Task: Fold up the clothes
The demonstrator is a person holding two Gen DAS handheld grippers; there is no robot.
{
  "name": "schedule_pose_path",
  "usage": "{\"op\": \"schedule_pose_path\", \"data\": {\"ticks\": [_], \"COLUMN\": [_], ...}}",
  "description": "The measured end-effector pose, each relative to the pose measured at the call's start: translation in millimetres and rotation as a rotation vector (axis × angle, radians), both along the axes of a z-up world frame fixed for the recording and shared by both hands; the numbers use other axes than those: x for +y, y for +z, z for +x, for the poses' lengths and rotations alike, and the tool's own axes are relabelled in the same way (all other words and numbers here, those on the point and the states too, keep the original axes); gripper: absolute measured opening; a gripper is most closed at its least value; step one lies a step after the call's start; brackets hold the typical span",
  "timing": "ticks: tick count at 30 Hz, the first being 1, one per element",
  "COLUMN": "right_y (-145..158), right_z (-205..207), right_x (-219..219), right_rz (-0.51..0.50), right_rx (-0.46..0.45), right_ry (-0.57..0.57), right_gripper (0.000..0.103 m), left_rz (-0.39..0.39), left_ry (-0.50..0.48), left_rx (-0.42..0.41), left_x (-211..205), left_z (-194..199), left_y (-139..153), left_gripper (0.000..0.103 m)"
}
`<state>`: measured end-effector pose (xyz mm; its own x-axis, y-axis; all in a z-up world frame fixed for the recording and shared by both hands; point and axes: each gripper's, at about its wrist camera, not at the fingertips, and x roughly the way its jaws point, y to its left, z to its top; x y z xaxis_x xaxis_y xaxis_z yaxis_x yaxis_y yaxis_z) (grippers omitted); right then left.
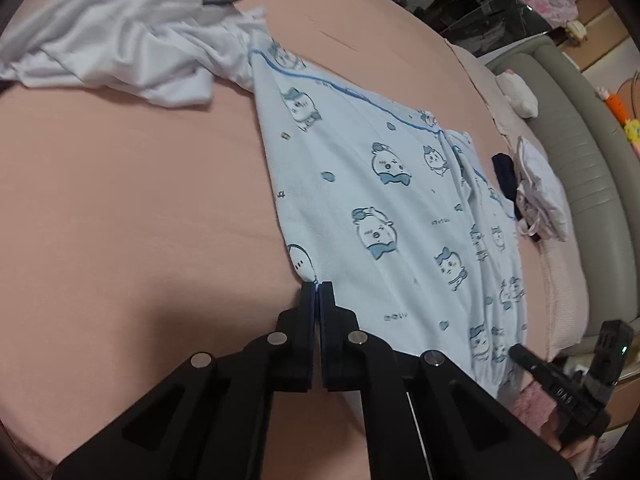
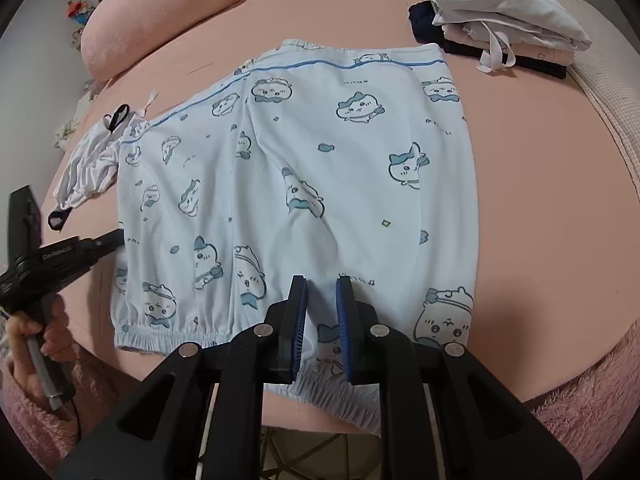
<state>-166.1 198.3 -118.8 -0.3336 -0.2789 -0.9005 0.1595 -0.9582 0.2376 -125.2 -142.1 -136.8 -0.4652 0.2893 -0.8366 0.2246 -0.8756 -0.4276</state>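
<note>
Left wrist view: my left gripper has its jaws together, pinching the near left edge of the pyjama trousers. A thin sliver of light blue cloth shows between the pads. The trousers lie flat on the pink bed, running away toward the far side, blue piping along their far right edge. A crumpled white garment sits at the far left, touching the trousers' far end. To the right, a small stack of folded clothes rests near the bed's edge. The right gripper shows at the lower right, by the trousers' elastic cuff.

Right wrist view: the right gripper hovers over the near cuff end of the trousers. Its jaws are slightly apart. Cloth lies between and beneath the blue pads, but I see no pinch; nothing clamped. The trousers spread flat across the bed, waistband far, cuffs near. The left gripper comes in from the left, tip at the trousers' left edge; a hand holds its handle. White garment left of the trousers. Folded stack far right, apart from the trousers. Pink pillow far left. Fuzzy pink blanket along the near edge.
</note>
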Motion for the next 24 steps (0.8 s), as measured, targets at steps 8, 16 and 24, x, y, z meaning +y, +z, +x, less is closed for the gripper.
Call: {"op": "schedule_pose_path", "data": {"ticks": [8,16,24], "right_y": [-20,-10,-10], "right_z": [-1,5,26], "right_x": [-2,-5,13], "right_rz": [0.061,0.031,0.018], "right_rx": [-0.036,-0.002,-0.072], "right_ry": [-0.005,0.033,0.09], "right_gripper": [0.015,0.015,0.016], "left_rz": [-0.017,0.008,-0.148], "left_ry": [0.086,-0.244,-0.346], "left_rx": [-0.054,0.109,-0.078], "left_x": [-22,62,89], "left_z": [21,16,32], "left_y": [-2,25,-10], "left_gripper": [0.008,0.008,0.008]}}
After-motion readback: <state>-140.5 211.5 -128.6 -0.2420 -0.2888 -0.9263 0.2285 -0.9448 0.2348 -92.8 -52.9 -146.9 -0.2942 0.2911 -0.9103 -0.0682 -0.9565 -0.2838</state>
